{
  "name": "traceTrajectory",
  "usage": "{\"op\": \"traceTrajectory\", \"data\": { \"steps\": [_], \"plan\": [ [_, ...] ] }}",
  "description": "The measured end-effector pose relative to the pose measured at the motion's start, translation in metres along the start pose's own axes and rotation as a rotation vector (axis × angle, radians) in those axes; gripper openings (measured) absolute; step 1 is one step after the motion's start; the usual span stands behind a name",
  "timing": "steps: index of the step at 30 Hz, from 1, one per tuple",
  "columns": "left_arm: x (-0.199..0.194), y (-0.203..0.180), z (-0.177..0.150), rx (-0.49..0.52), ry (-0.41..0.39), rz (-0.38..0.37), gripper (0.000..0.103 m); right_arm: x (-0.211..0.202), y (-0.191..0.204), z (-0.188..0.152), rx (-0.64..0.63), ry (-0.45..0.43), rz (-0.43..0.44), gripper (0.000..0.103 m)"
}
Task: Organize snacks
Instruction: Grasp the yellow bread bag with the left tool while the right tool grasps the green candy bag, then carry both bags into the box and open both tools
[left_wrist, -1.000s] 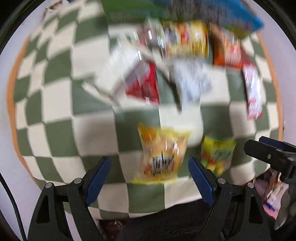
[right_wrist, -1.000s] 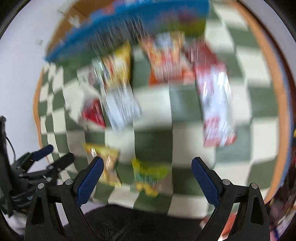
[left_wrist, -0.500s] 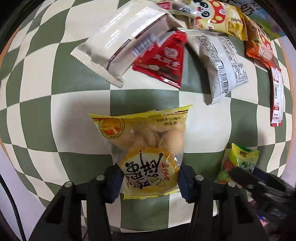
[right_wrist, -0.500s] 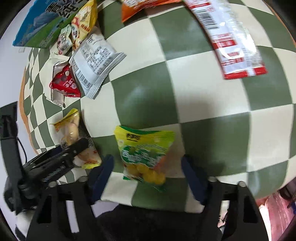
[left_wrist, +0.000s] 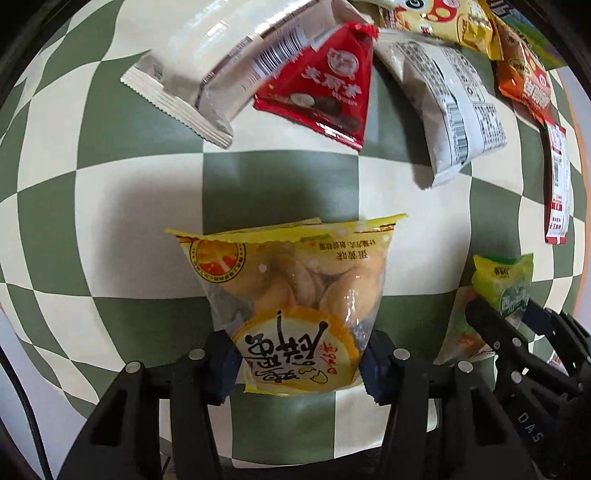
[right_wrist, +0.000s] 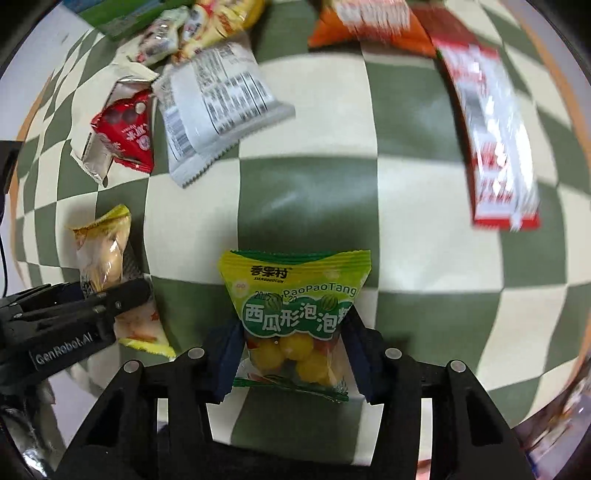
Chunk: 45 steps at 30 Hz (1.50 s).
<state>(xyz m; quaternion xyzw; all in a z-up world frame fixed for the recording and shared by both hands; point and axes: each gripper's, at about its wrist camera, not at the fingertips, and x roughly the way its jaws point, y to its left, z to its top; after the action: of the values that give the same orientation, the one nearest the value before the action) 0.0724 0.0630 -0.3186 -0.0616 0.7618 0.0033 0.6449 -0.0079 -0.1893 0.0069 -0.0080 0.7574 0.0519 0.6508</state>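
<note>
My left gripper (left_wrist: 297, 365) is shut on the lower end of a yellow pastry bag (left_wrist: 291, 295), which lies on the green-and-cream checked cloth (left_wrist: 280, 184). My right gripper (right_wrist: 293, 360) is shut on the lower end of a green-and-yellow candy bag (right_wrist: 295, 295) on the same cloth. In the left wrist view the right gripper (left_wrist: 517, 332) and the candy bag (left_wrist: 506, 284) show at the right. In the right wrist view the left gripper (right_wrist: 74, 317) and the pastry bag (right_wrist: 103, 254) show at the left.
Farther back lie a white wrapper (left_wrist: 221, 74), a red triangular packet (left_wrist: 328, 88), a white bag with a printed label (left_wrist: 447, 110), an orange bag (left_wrist: 524, 81) and a long red-and-white packet (right_wrist: 495, 140). More packets lie at the far edge.
Both grippers came down from above the cloth and closed, the left on the yellow pastry bag, the right on the green candy bag.
</note>
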Motion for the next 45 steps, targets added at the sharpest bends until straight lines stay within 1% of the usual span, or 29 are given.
{"op": "traceTrajectory", "data": {
  "steps": [2, 4, 6, 9, 11, 13, 16, 19, 24, 25, 28, 29, 30, 31, 33, 35, 37, 38, 39, 40, 41, 43, 45],
  "plan": [
    [0.003, -0.001, -0.004, -0.002, -0.001, -0.001, 0.051, 0.003, 0.000, 0.003, 0.018, 0.020, 0.023, 0.055],
    [0.008, -0.003, 0.000, -0.010, -0.006, -0.001, 0.051, 0.006, -0.001, 0.003, 0.040, 0.038, 0.042, 0.057],
    [0.009, -0.004, -0.004, -0.017, -0.017, 0.006, 0.051, 0.008, -0.003, 0.003, 0.051, 0.041, 0.045, 0.057],
    [0.005, -0.016, -0.008, -0.005, -0.035, 0.031, 0.047, 0.011, -0.007, 0.003, 0.059, 0.040, 0.037, 0.057],
    [0.000, -0.023, -0.011, 0.010, -0.045, 0.030, 0.045, 0.010, -0.008, 0.004, 0.064, 0.032, 0.032, 0.056],
    [-0.007, -0.027, -0.013, 0.017, -0.052, 0.018, 0.044, 0.006, -0.011, 0.002, 0.075, 0.015, 0.045, 0.055],
    [-0.022, -0.031, -0.014, 0.023, -0.071, -0.005, 0.044, -0.003, -0.017, -0.002, 0.098, -0.001, 0.075, 0.054],
    [-0.042, -0.033, -0.016, 0.031, -0.097, -0.035, 0.044, -0.027, -0.030, -0.003, 0.109, -0.036, 0.101, 0.054],
    [-0.099, -0.049, -0.012, 0.062, -0.168, -0.115, 0.044, -0.076, -0.047, 0.005, 0.121, -0.104, 0.159, 0.054],
    [-0.113, -0.054, -0.006, 0.069, -0.184, -0.128, 0.044, -0.085, -0.052, 0.010, 0.127, -0.119, 0.176, 0.054],
    [-0.157, -0.066, 0.025, 0.098, -0.243, -0.168, 0.044, -0.130, -0.066, 0.035, 0.133, -0.175, 0.211, 0.054],
    [-0.174, -0.073, 0.035, 0.107, -0.261, -0.176, 0.044, -0.139, -0.059, 0.039, 0.131, -0.194, 0.217, 0.054],
    [-0.190, -0.070, 0.054, 0.113, -0.272, -0.184, 0.044, -0.154, -0.064, 0.050, 0.126, -0.215, 0.226, 0.054],
    [-0.203, -0.075, 0.065, 0.118, -0.289, -0.194, 0.044, -0.170, -0.068, 0.061, 0.118, -0.238, 0.233, 0.054],
    [-0.226, -0.084, 0.097, 0.131, -0.321, -0.193, 0.044, -0.196, -0.072, 0.089, 0.110, -0.273, 0.246, 0.054],
    [-0.244, -0.088, 0.130, 0.133, -0.351, -0.180, 0.044, -0.213, -0.070, 0.120, 0.100, -0.303, 0.252, 0.054],
    [-0.259, -0.085, 0.161, 0.137, -0.365, -0.163, 0.044, -0.227, -0.072, 0.159, 0.081, -0.332, 0.234, 0.054],
    [-0.266, -0.081, 0.179, 0.131, -0.369, -0.148, 0.044, -0.227, -0.069, 0.179, 0.072, -0.341, 0.218, 0.054],
    [-0.271, -0.077, 0.194, 0.129, -0.370, -0.124, 0.044, -0.232, -0.073, 0.196, 0.063, -0.351, 0.204, 0.054],
    [-0.273, -0.074, 0.210, 0.124, -0.366, -0.103, 0.044, -0.235, -0.077, 0.220, 0.053, -0.356, 0.184, 0.054],
    [-0.271, -0.072, 0.232, 0.116, -0.357, -0.073, 0.044, -0.236, -0.080, 0.236, 0.047, -0.357, 0.171, 0.054],
    [-0.264, -0.069, 0.266, 0.103, -0.340, -0.025, 0.044, -0.230, -0.083, 0.278, 0.040, -0.349, 0.141, 0.054],
    [-0.260, -0.066, 0.296, 0.096, -0.310, 0.018, 0.044, -0.220, -0.084, 0.312, 0.035, -0.326, 0.115, 0.054]
  ]
}}
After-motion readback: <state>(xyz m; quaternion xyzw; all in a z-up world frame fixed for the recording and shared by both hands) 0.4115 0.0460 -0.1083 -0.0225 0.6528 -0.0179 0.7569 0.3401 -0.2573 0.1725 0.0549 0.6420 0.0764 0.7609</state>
